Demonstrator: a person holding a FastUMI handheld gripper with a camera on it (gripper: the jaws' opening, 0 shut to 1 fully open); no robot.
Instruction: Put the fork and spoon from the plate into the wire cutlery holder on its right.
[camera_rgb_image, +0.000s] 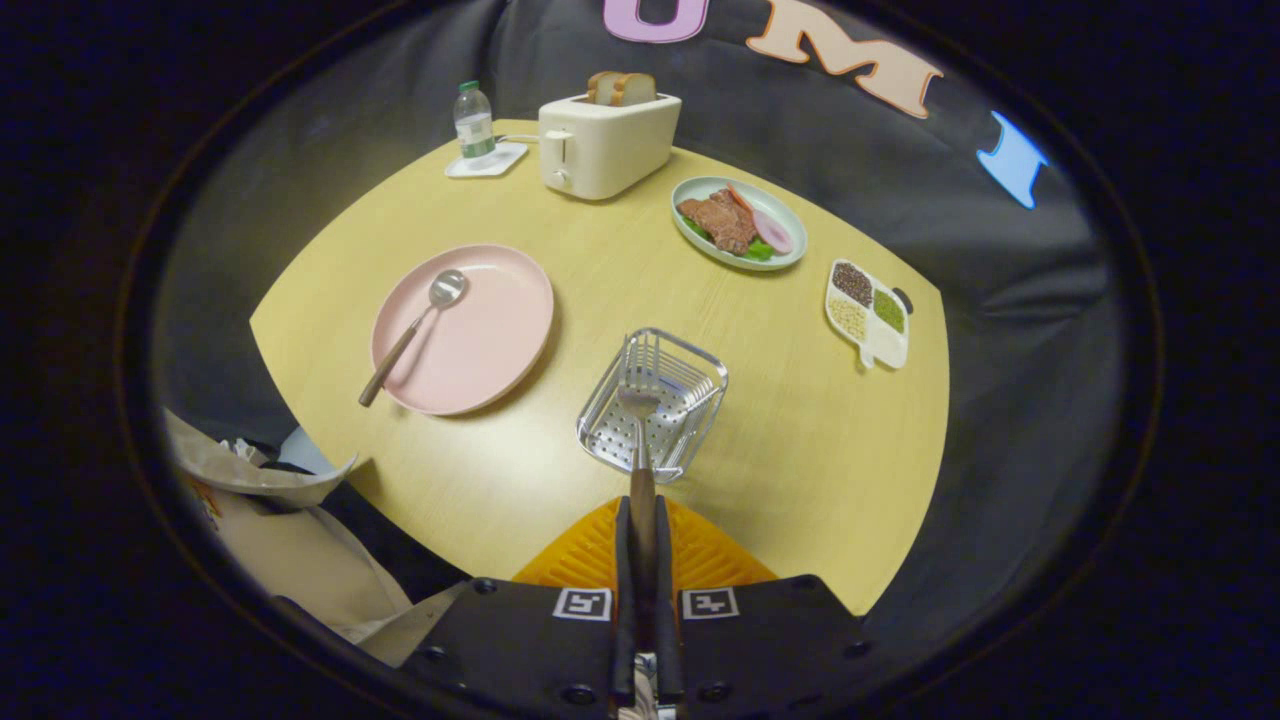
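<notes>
Hand-held gripper (640, 530) clamped on fork (639, 420) above wire cutlery holder (690, 410); spoon (415, 330) on pink plate (490, 340) beside.

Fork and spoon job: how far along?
Nothing is in the wire cutlery holder yet. In hand: the claw is shut on the fork by its handle, with the tines out over the holder. Left: release the fork there, then fetch the spoon, which lies on the pink plate to the holder's left.

toaster (607, 145), bottle (474, 121), meat plate (738, 223), grain tray (867, 313)
</notes>
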